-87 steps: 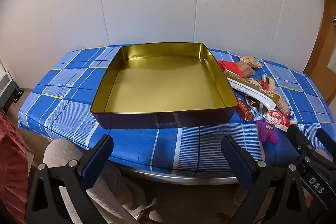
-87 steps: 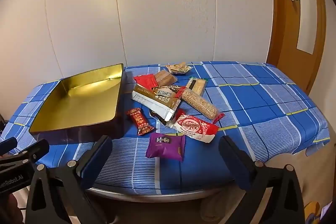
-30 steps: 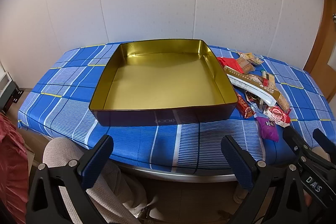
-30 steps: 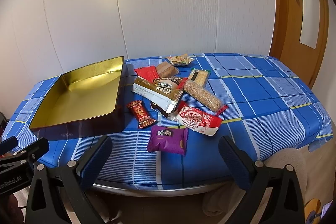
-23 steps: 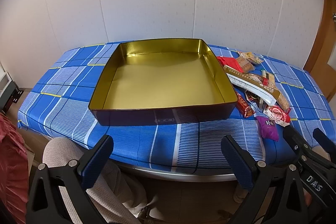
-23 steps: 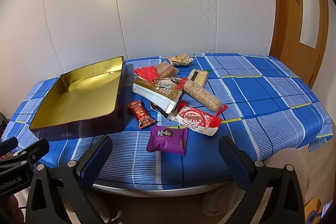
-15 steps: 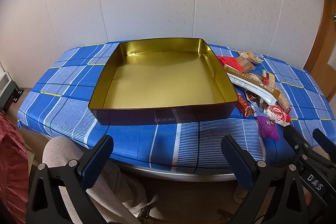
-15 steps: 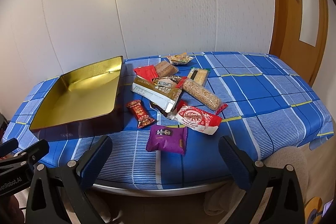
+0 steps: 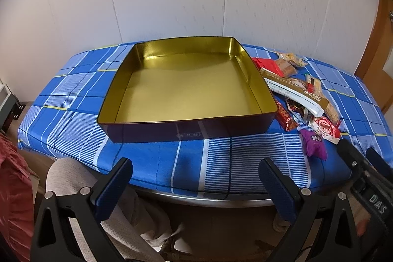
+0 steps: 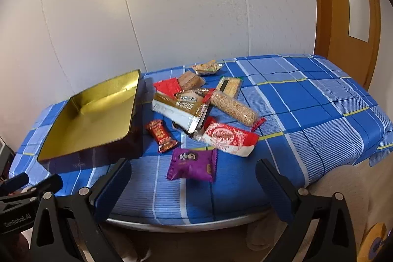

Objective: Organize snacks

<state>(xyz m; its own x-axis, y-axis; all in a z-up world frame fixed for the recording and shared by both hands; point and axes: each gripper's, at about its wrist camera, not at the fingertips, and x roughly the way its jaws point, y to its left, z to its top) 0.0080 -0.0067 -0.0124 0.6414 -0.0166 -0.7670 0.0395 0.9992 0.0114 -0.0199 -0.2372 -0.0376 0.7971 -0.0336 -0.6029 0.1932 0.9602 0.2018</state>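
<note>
The right gripper [image 10: 192, 184] hung wide open and empty at the frame's bottom, the purple snack packet [image 10: 192, 164] lying just above, between its fingers

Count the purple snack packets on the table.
1. The purple packet lies on the blue checked cloth near the front edge, right of the gold tin and just in front of the red-and-white packet. The heap behind might hide another.
</note>
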